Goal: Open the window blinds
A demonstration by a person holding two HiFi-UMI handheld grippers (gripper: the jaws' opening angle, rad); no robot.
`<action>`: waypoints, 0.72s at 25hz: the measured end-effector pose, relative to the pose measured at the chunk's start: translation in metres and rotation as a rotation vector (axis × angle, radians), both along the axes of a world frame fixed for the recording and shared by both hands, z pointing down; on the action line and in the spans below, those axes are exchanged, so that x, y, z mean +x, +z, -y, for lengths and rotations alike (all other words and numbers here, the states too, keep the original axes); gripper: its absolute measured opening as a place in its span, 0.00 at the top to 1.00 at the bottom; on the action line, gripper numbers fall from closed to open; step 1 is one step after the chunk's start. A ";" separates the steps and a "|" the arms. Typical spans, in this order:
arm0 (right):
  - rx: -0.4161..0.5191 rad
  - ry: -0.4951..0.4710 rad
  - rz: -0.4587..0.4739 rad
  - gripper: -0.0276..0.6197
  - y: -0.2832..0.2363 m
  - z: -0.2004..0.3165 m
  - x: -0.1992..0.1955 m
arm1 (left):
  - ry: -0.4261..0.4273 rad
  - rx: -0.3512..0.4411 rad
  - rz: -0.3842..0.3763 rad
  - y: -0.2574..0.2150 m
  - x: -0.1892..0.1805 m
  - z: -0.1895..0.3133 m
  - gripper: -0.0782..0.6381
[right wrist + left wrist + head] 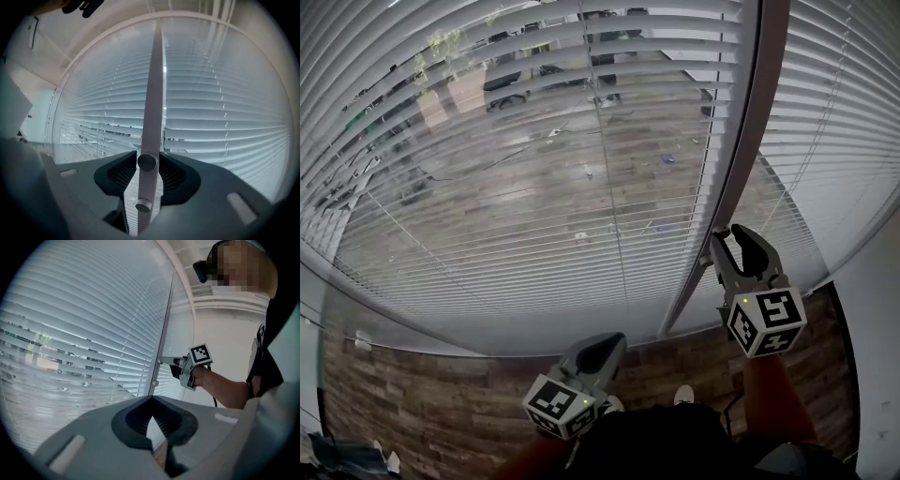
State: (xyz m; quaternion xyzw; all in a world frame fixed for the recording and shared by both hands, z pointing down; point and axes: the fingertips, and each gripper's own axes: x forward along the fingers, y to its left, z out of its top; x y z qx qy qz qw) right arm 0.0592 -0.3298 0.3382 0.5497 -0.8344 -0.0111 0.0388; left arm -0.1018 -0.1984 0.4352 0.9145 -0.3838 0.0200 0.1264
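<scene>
Window blinds (pixel 534 187): 2 panels, one on each side of 1 vertical frame post (pixel 739 169). The second panel (pixel 839 141) runs to the right edge of the view.

Right gripper (pixel 733 239) is up at the post, jaws pinching the upper knob (pixel 146 161). A lower knob (pixel 143 205) sits just beneath it on the same post, so 2 knobs. The post fills the gap between the jaws and blocks the view straight ahead.

Left gripper (pixel 602 345) hangs low, well apart from the glass. Its jaws are pressed together at the tips with nothing in them.

- **Head view only:** wood floor (pixel 441 412), and an outdoor deck seen through the tilted slats.
- **Left gripper view only:** the right gripper side-on with its tip against the post, the forearm (pixel 225 387), and just 1 knob below the tip.
- **Right gripper view only:** both knobs together.
</scene>
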 end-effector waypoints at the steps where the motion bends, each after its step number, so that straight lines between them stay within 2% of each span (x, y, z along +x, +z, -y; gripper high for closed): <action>1: -0.019 -0.009 0.037 0.69 0.001 0.000 0.000 | 0.000 -0.001 0.001 0.001 0.000 0.000 0.89; 4: -0.070 -0.029 0.119 0.69 0.006 0.002 -0.002 | -0.001 -0.008 0.000 0.002 -0.001 -0.001 0.89; 7: -0.090 -0.029 0.145 0.69 0.010 0.004 -0.002 | -0.007 -0.010 0.001 0.003 -0.002 0.000 0.89; 12: -0.095 -0.015 0.135 0.71 0.011 0.006 0.000 | -0.012 -0.014 -0.001 0.005 -0.004 0.001 0.89; 18: -0.079 -0.005 0.076 0.72 0.010 0.006 -0.001 | -0.015 -0.013 -0.004 0.004 -0.004 0.001 0.89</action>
